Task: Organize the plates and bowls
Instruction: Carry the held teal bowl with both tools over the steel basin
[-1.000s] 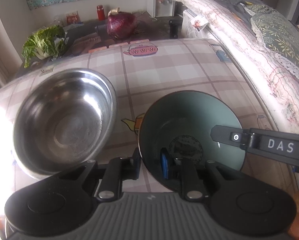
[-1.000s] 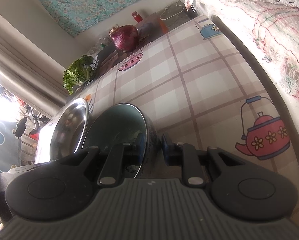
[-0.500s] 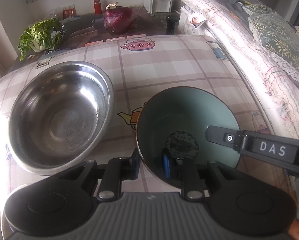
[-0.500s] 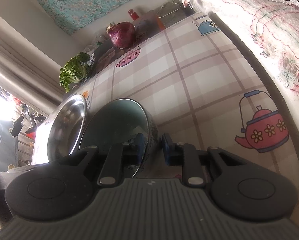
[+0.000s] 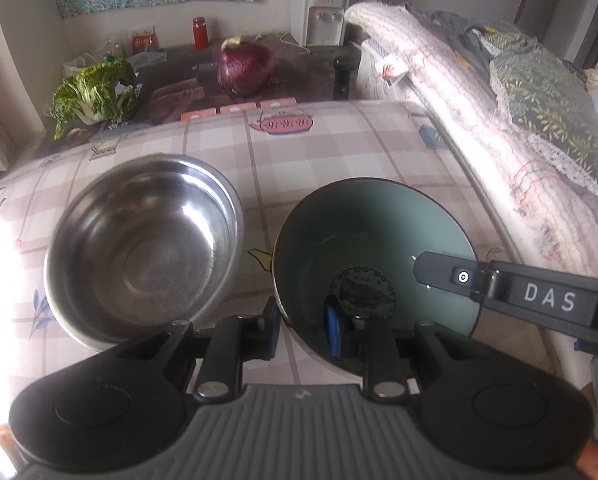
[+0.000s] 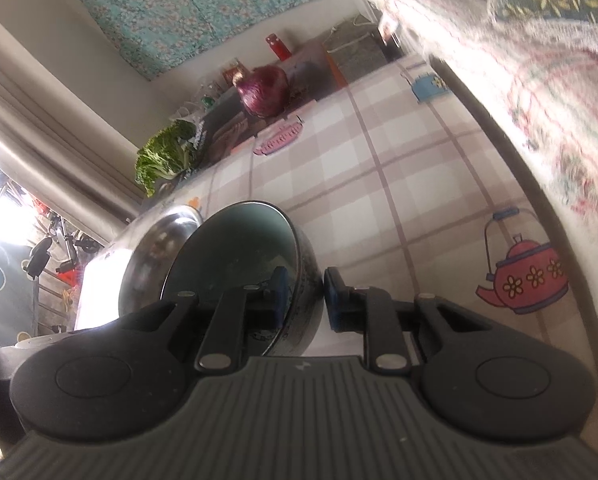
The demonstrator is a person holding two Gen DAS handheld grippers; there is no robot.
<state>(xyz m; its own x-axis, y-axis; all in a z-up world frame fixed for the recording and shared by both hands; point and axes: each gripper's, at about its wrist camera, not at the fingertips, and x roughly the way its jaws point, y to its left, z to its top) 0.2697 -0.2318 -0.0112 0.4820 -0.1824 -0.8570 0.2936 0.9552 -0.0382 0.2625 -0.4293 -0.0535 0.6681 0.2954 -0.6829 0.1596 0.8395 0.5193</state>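
Observation:
A teal-green ceramic bowl [image 5: 373,240] with a dark rim and a printed round mark at its bottom hangs a little above the checked tablecloth [image 5: 331,148]. My left gripper [image 5: 302,330] is shut on its near-left rim, one pad inside and one outside. My right gripper [image 6: 305,298] is shut on the bowl's [image 6: 235,256] right wall; its inner finger [image 5: 451,278] reaches over the rim from the right in the left wrist view. An empty steel bowl [image 5: 143,248] sits on the cloth just left of it, also seen as the steel bowl [image 6: 155,248] behind the green one.
A quilt-covered bed edge [image 5: 479,120] runs along the table's right side. Beyond the far edge, a dark surface holds a red cabbage [image 5: 245,66], leafy greens [image 5: 95,96] and a red bottle [image 5: 199,32]. A water dispenser [image 5: 323,12] stands behind.
Both grippers have risen with the green bowl held between them; the table and the steel bowl look farther below. The steel bowl stays where it was.

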